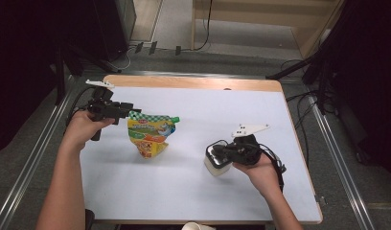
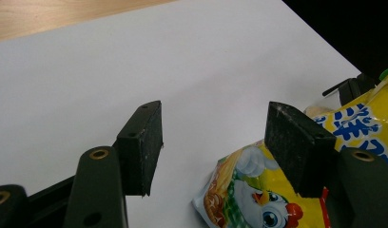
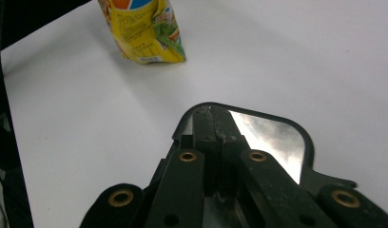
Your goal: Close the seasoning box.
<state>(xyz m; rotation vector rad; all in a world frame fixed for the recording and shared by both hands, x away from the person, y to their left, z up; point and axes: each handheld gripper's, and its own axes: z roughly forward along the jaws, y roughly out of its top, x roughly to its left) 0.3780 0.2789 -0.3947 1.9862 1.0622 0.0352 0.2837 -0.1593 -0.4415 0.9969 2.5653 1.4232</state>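
1. The left gripper (image 1: 128,108) hangs with jaws apart and nothing between them, just beside the top of the yellow snack pouch (image 1: 151,135).
2. The right gripper (image 1: 218,152) is clamped tight, its jaws pressed together on the black rim of a white container (image 1: 215,165).
3. Pouch and container rest well apart on the white table (image 1: 193,191).

White table top (image 1: 193,182), wooden far edge (image 1: 193,82), grey floor (image 1: 184,60), cables (image 1: 299,96)
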